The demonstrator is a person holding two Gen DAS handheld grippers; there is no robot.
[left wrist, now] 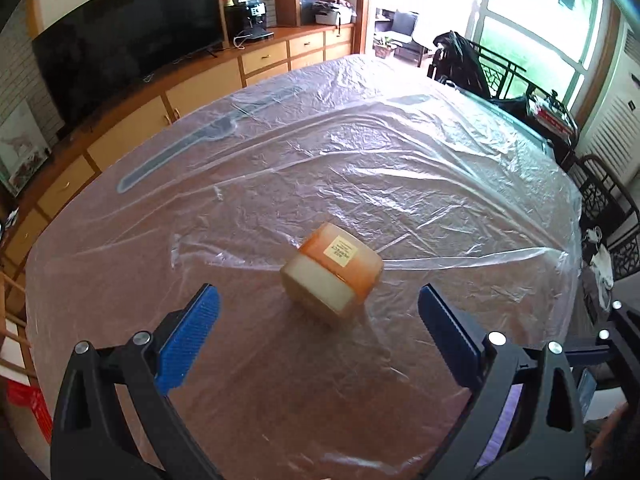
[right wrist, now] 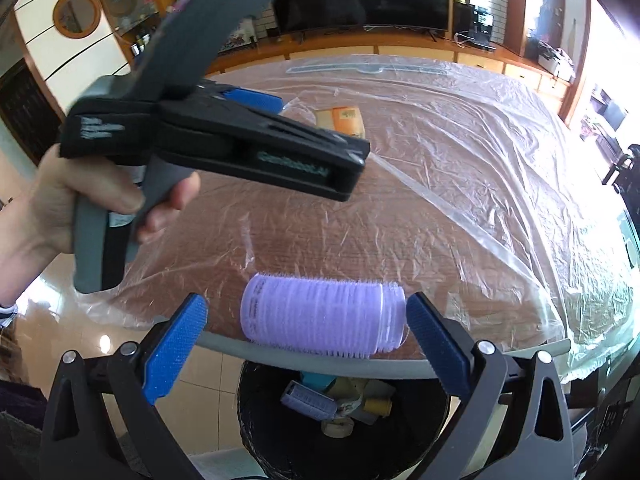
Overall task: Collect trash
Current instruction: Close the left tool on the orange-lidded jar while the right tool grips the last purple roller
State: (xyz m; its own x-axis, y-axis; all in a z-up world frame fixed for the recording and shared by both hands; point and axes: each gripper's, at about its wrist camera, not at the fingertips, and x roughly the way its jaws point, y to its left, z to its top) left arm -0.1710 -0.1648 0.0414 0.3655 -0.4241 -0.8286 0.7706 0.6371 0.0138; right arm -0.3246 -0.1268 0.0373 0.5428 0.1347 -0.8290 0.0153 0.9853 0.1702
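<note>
Two pieces of trash lie on the plastic-covered table [left wrist: 360, 152]: an orange and cream box [left wrist: 332, 274] near its middle and a lilac hair roller [right wrist: 320, 316] at its near edge. The left gripper [left wrist: 318, 312] hangs above the table with its blue pads spread wide, the box lying on its side just beyond and between them, untouched. Only the right wrist view shows the roller; it sits between the open fingers of the right gripper [right wrist: 306, 320], its threaded end touching or almost touching the right pad [right wrist: 436, 344]. Below the table edge a black bin [right wrist: 344, 416] holds a lilac box, a yellow piece and a tape roll. In that view the left gripper, held by a hand [right wrist: 52, 204], covers part of the orange box. Beyond the table stand a television [left wrist: 120, 36] and wooden cabinets [left wrist: 264, 60].
</note>
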